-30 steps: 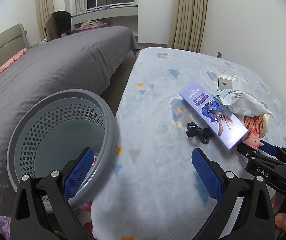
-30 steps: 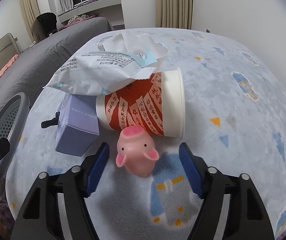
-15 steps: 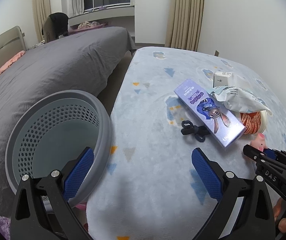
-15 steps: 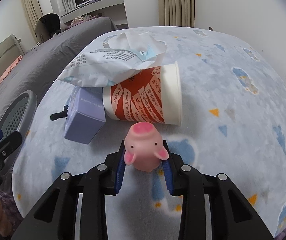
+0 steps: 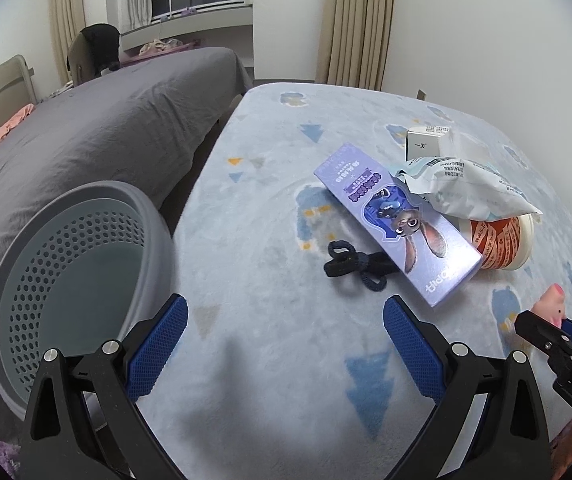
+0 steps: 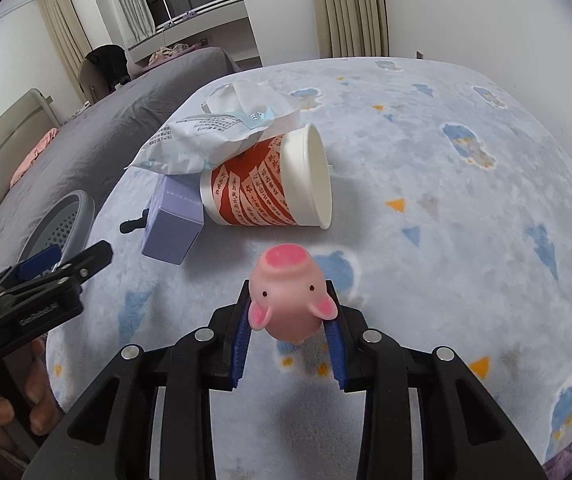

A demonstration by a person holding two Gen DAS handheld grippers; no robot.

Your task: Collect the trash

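Right wrist view: the right gripper (image 6: 289,330) has its blue fingers (image 6: 241,338) clamped on the flanks of a pink pig toy (image 6: 289,300), snout pointing forward and away; the toy appears lifted clear of the blue patterned blanket (image 6: 465,208), though contact underneath is hidden. Ahead of the fingertips lies a red-and-white paper cup (image 6: 270,184) on its side, a white wrapper (image 6: 210,136) draped across it, and to the left of it a purple box (image 6: 174,224). Left wrist view: the left gripper (image 5: 286,344) hovers empty with fingers wide apart; the grey basket (image 5: 66,280) sits just outside its left finger, off the blanket's edge. A black hair tie (image 5: 355,266) lies ahead between the fingers, touching the purple box, with a small white carton (image 5: 425,142) further beyond. Judgement: pick step done, transport pending. Next move calls for carrying the pig leftward over the basket rim before releasing; clearance past the left gripper needs watching. Cup, wrapper and boxes not yet collected.
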